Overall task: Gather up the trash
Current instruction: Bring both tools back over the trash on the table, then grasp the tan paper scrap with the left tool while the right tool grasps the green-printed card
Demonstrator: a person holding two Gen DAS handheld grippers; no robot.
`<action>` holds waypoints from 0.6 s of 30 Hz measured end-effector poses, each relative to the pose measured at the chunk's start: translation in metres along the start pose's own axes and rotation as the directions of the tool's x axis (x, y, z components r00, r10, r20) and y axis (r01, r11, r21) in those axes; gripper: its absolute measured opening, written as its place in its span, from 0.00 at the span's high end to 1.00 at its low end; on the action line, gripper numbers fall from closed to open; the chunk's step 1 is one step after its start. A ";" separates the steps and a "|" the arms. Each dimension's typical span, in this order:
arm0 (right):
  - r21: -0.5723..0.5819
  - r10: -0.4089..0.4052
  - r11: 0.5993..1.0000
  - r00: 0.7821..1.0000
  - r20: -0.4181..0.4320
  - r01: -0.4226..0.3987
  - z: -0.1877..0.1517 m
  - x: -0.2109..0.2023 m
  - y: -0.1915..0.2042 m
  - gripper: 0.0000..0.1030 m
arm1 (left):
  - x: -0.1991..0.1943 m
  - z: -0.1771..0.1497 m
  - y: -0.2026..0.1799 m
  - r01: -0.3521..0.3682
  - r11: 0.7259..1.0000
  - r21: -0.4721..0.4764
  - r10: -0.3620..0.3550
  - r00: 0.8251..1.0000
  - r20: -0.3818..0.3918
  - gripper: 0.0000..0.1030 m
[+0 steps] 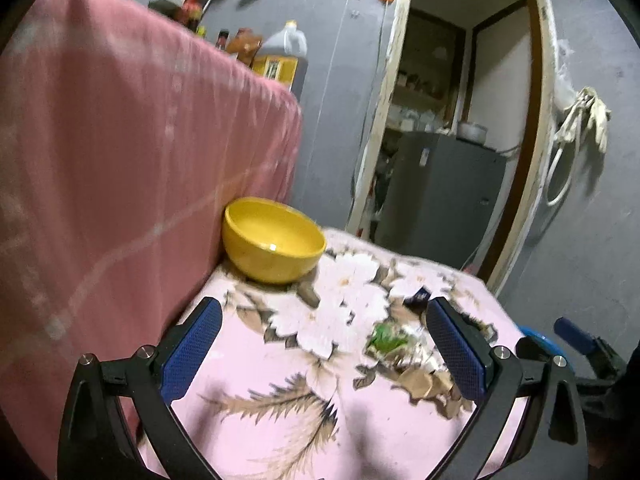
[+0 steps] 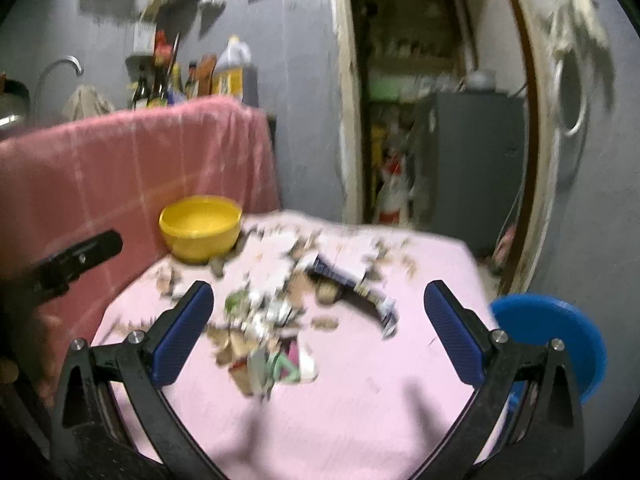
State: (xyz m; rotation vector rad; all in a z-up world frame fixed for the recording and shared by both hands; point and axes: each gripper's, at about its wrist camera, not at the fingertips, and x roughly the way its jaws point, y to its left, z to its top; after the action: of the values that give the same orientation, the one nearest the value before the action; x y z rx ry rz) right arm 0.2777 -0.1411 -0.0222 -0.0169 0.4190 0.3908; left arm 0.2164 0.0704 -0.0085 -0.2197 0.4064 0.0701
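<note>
Both grippers are spread wide apart and hold nothing: the left gripper (image 1: 324, 344) hangs low in its frame over the flowered pink cloth (image 1: 256, 432), the right gripper (image 2: 318, 330) likewise in the lower half of its view. The trash is a loose heap of scraps (image 2: 264, 336) at the centre of the right wrist frame, between the right fingers and beyond them; a dark blue wrapper (image 2: 352, 288) lies just right of centre, near the heap. Right view is motion-blurred, so single pieces are hard to separate (paper, card and foil, by my judgement). Colours: tan, white, some green. In the left view a green scrap (image 1: 386, 340) shows right of centre, close to the inner face of the right-hand finger. Handling, judged only: pieces look light, thin and soft, likely to slide on the cloth or flutter loose; crumpled ridges or the wrapper's raised edge offer the best hold, flat bits the worst. A yellow bowl (image 2: 200, 228) sits left of centre, against the hanging pink cloth (image 2: 120, 160); it appears empty. A blue basin (image 2: 556, 340) shows at the right edge, beyond the table edge (a likely bin, unconfirmed).
</note>
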 end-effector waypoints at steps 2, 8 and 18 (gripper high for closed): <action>-0.003 0.013 1.000 0.998 -0.054 -0.013 -0.005 0.010 0.001 0.00 | 0.006 -0.002 0.002 -0.012 1.000 -0.010 0.012 0.999 -0.036 0.03; 0.031 0.064 0.998 0.975 -0.214 -0.059 -0.016 0.041 0.000 0.08 | 0.023 -0.009 0.005 -0.040 0.999 -0.032 0.035 0.988 -0.152 0.03; 0.124 0.162 0.984 0.920 -0.358 -0.125 -0.029 0.070 -0.008 0.43 | 0.036 -0.017 -0.001 0.010 0.999 -0.043 -0.020 0.967 -0.254 0.04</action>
State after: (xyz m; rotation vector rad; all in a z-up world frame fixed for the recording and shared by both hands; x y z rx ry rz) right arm 0.3279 -0.1255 -0.0773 0.0381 0.8137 0.5142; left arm 0.2430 0.0663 -0.0383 -0.2741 0.6596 0.0354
